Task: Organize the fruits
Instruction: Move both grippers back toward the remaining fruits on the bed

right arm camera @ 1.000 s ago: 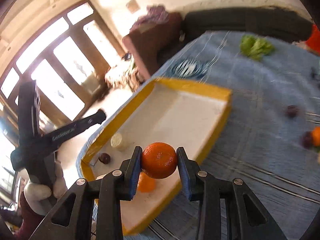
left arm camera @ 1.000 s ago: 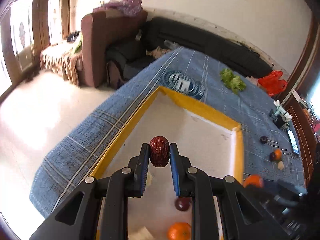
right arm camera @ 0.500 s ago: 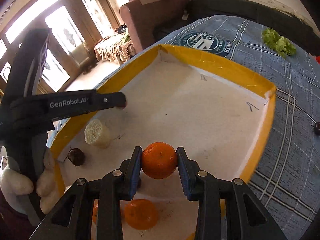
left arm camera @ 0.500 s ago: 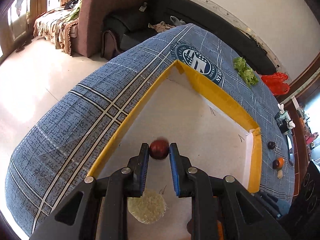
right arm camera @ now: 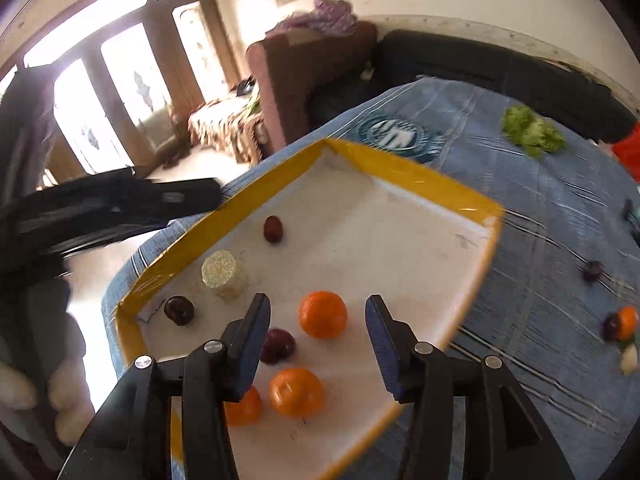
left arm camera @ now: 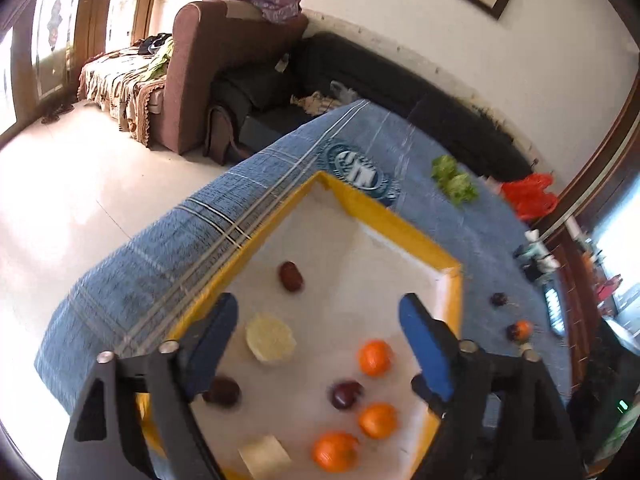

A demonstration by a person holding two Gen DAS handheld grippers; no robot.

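Left wrist view: the left hand-held gripper (left arm camera: pixel 318 340) hangs with its jaws wide and empty above the tray (left arm camera: pixel 404 220), a yellow-rimmed white box on the table (left arm camera: pixel 132 280). A date (left arm camera: pixel 290 277) lies in the tray nearest its far corner, apart from the rest. Nearer the tray's front edge sit three oranges (left arm camera: pixel 374 357), two plums (left arm camera: pixel 346 395) and a pale round slice (left arm camera: pixel 270 339); grouping them there seems the point of the sorting. The right hand-held gripper (right arm camera: pixel 314 338) is likewise spread wide, empty, with an orange (right arm camera: pixel 323 314) resting on the tray floor between its fingers (right arm camera: pixel 256 332), untouched. Only the right view shows the left tool's black body beyond the tray's left rim. Both views show loose fruit (right arm camera: pixel 620 323) right of the tray, so the job looks unfinished.
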